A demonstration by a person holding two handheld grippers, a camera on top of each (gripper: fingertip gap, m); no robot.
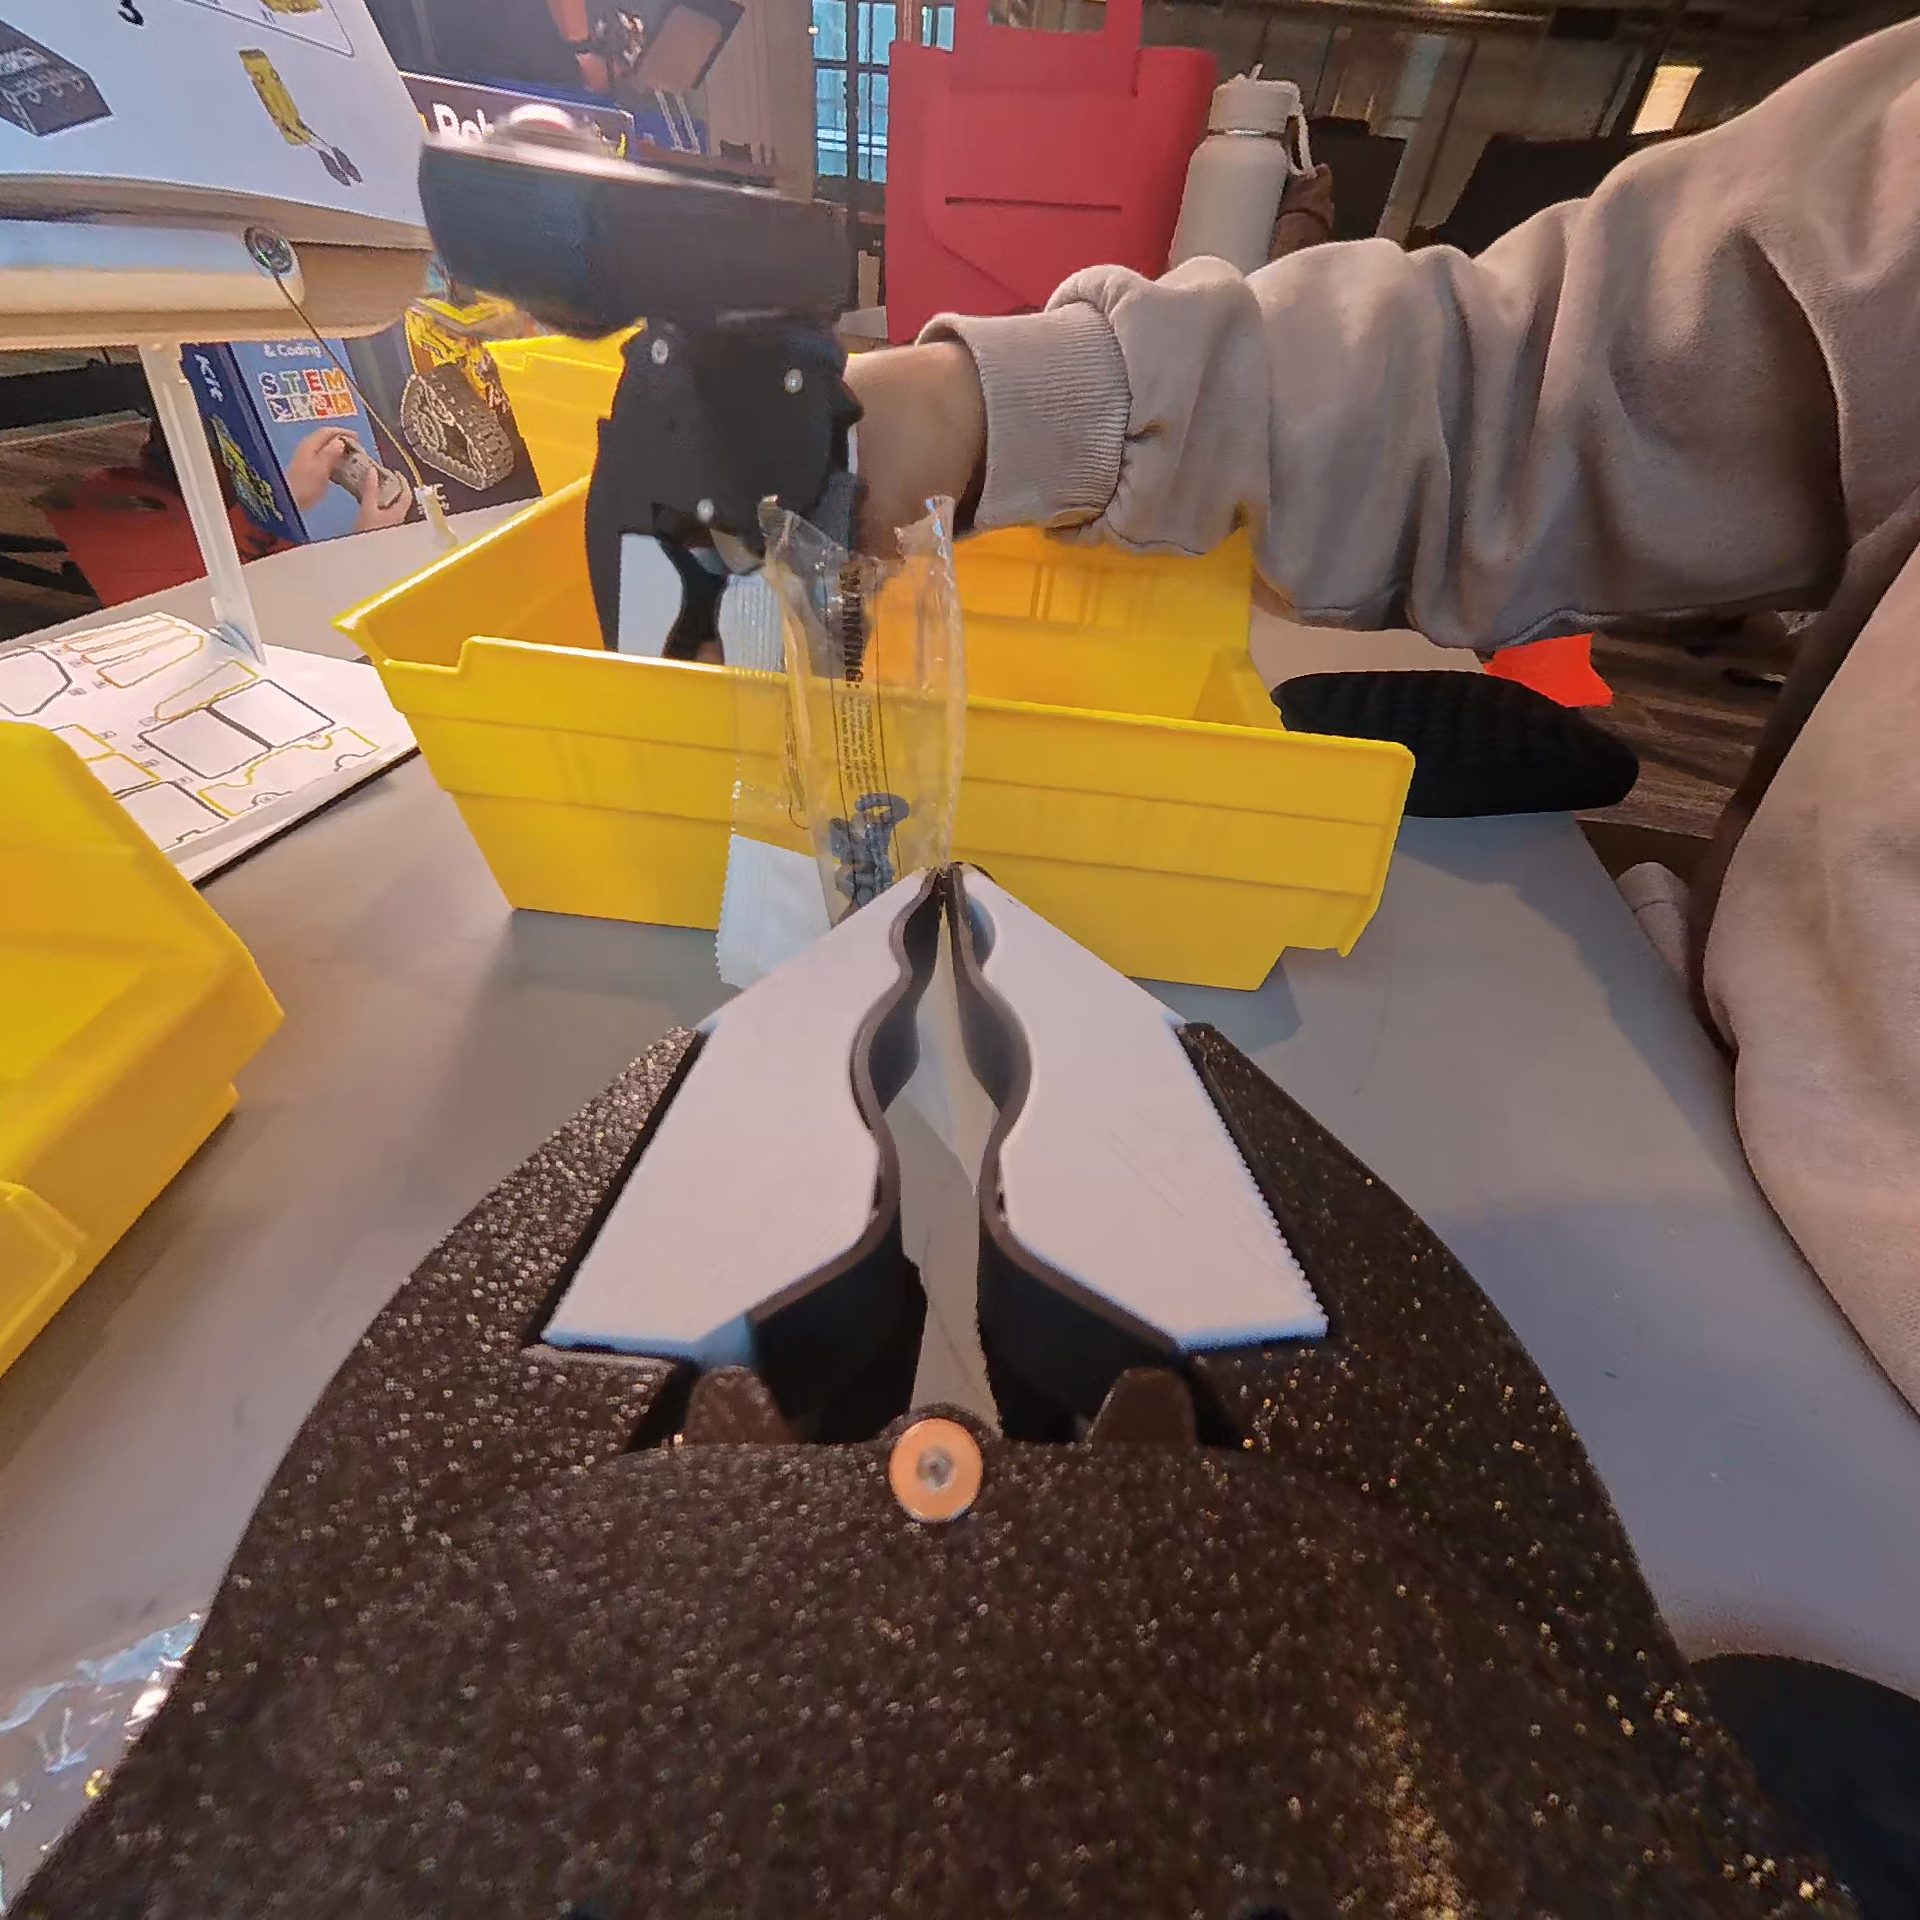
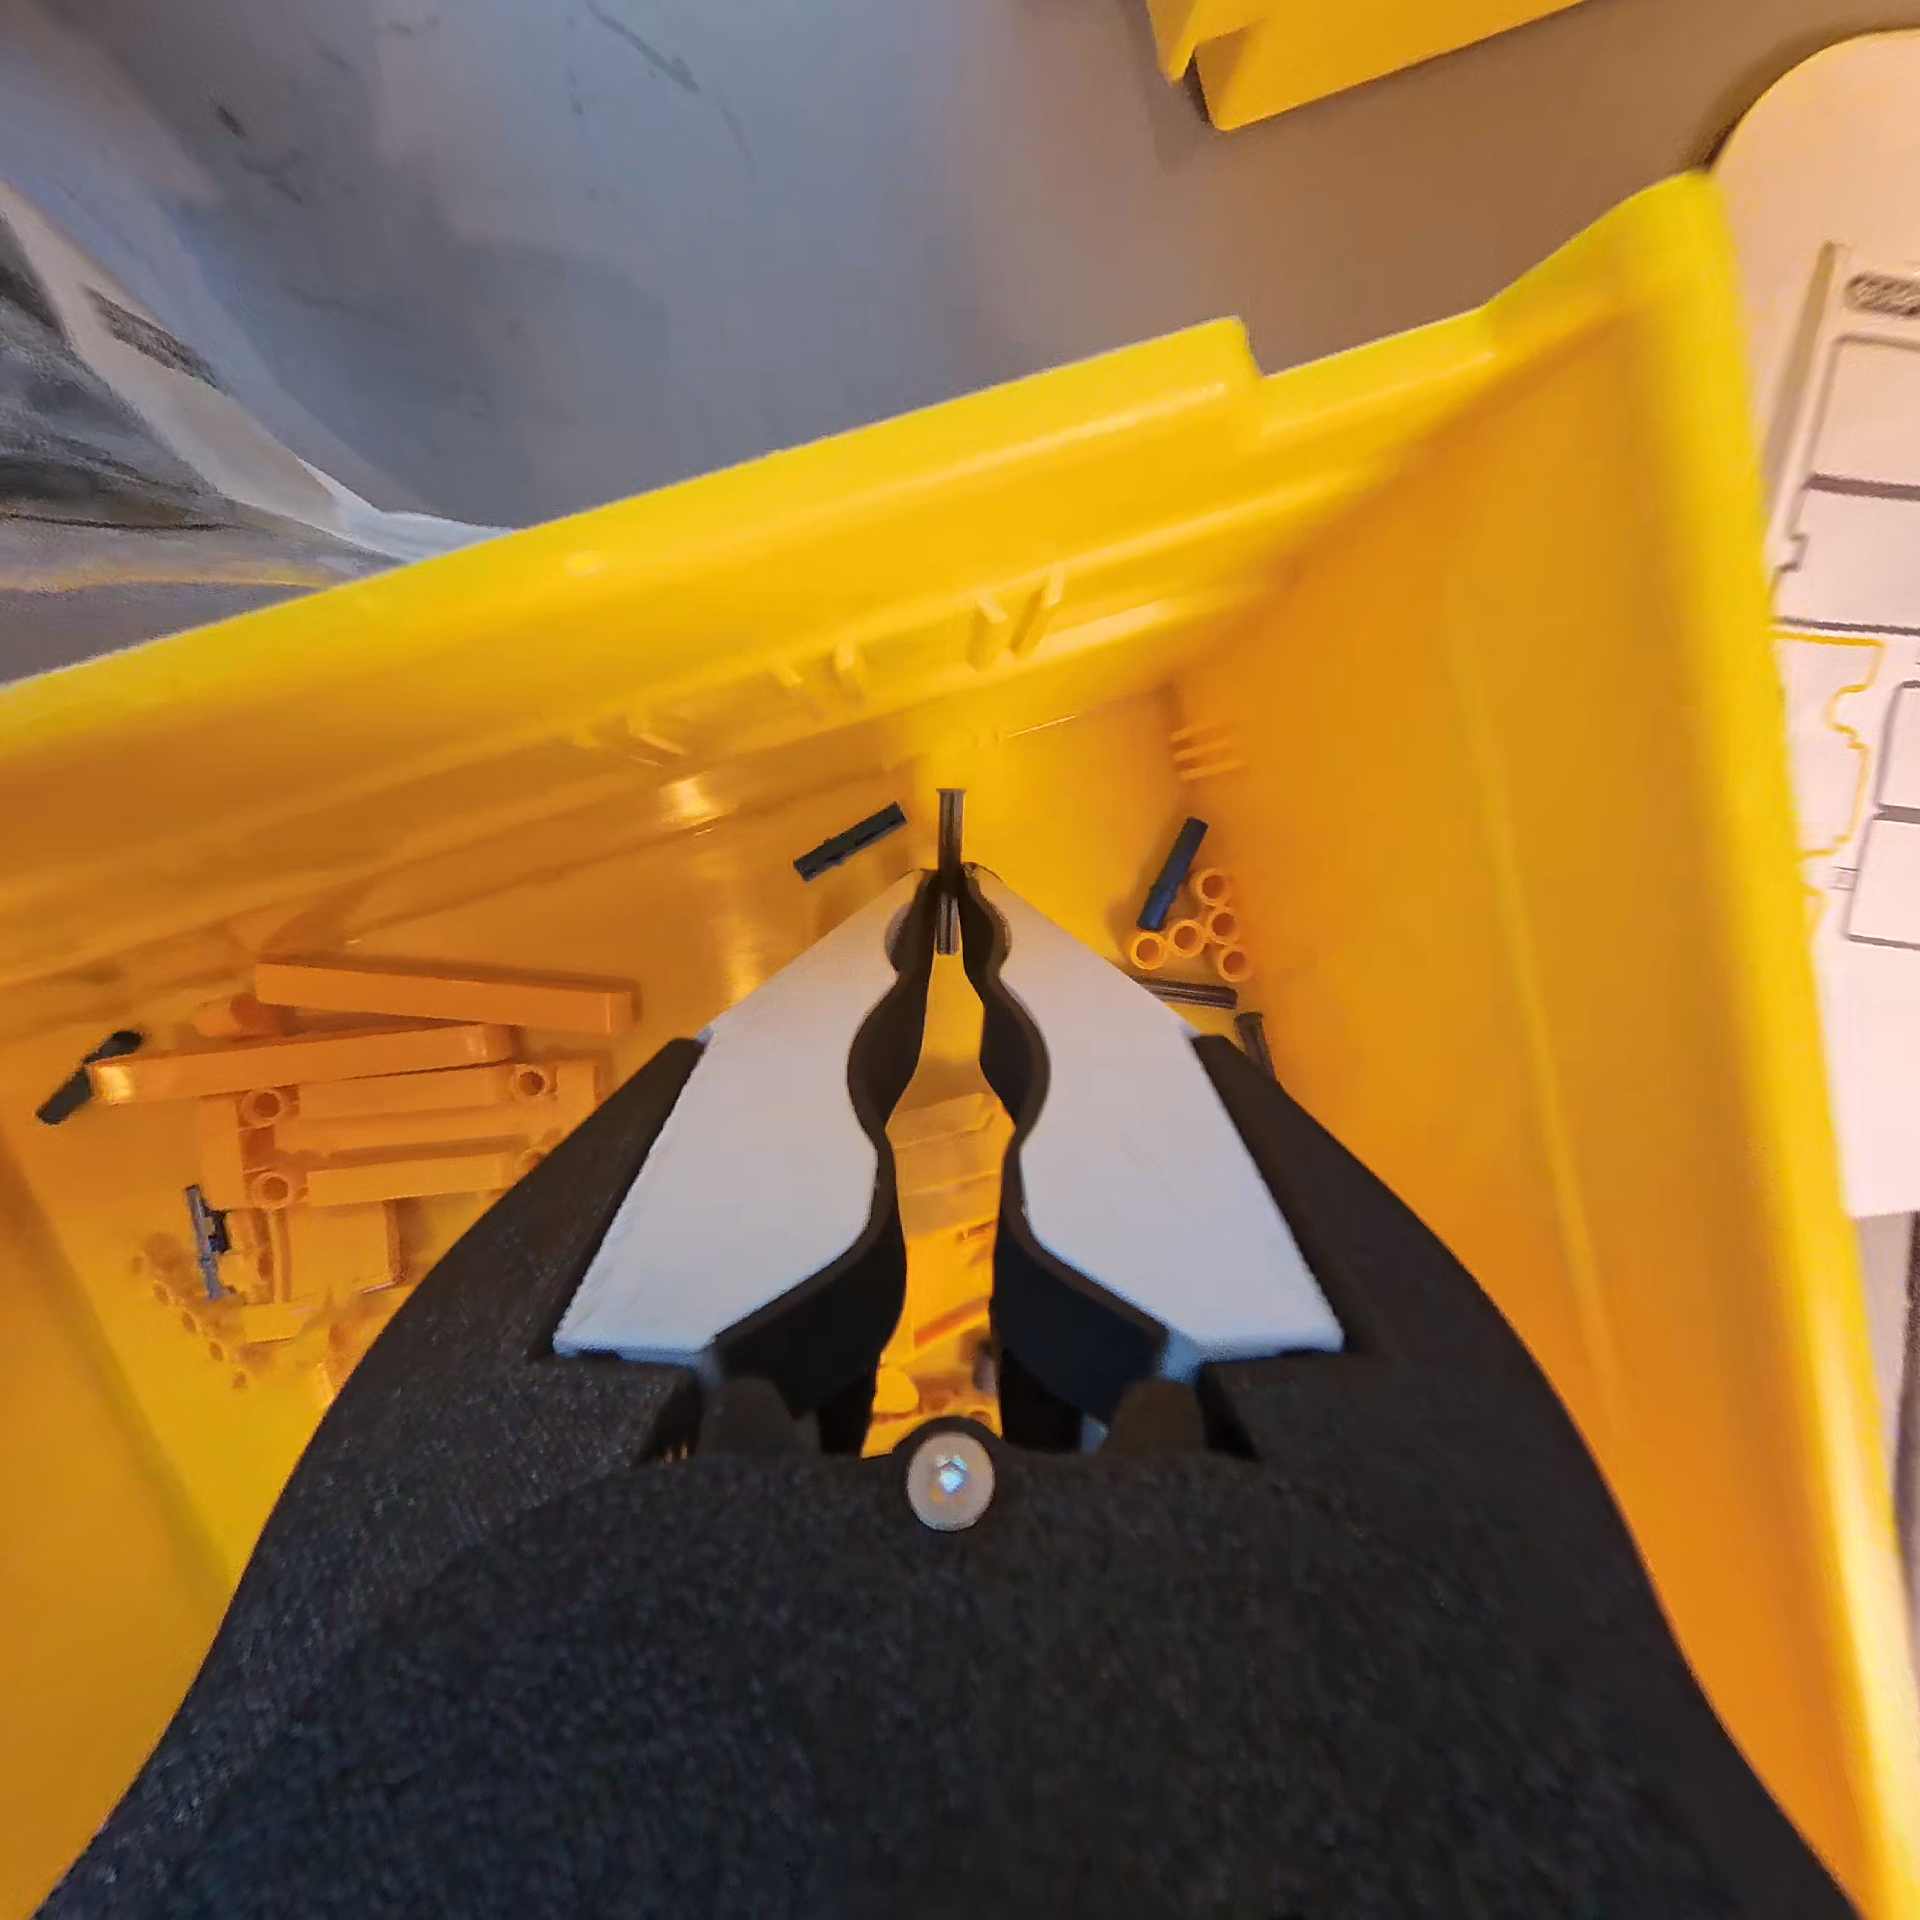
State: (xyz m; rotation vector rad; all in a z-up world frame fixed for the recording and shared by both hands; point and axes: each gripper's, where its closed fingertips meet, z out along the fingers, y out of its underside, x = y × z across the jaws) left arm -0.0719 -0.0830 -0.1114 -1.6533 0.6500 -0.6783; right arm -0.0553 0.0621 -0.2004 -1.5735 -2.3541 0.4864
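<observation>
Fingers of the left gripper (image 1: 940,883) are pressed together on the lower edge of a clear plastic parts bag (image 1: 868,707), which stands upright in front of the yellow bin (image 1: 1091,790) on the grey table (image 1: 416,1039), with a few small dark parts (image 1: 862,842) gathered just above the pinch. At far left, another yellow bin (image 1: 94,987) and a printed instruction sheet (image 1: 208,727) lie on the table. Farther right, above the bin's interior, the right gripper (image 2: 948,883) has its fingers closed narrow on a thin dark axle pin (image 2: 948,831), held upright over the bin floor, where yellow beams (image 2: 364,1070) lie at left, a black pin (image 2: 847,842) lies near the tips, and small yellow bushings (image 2: 1195,930) cluster in the right corner. Risk appears twofold: the bag is slick and held only by a thin edge, so any tug or tilt could slide it free and spill its loose parts onto the table; the axle is gripped near one end only, and a slight easing of the squeeze could drop it among the look-alike pieces below.
</observation>
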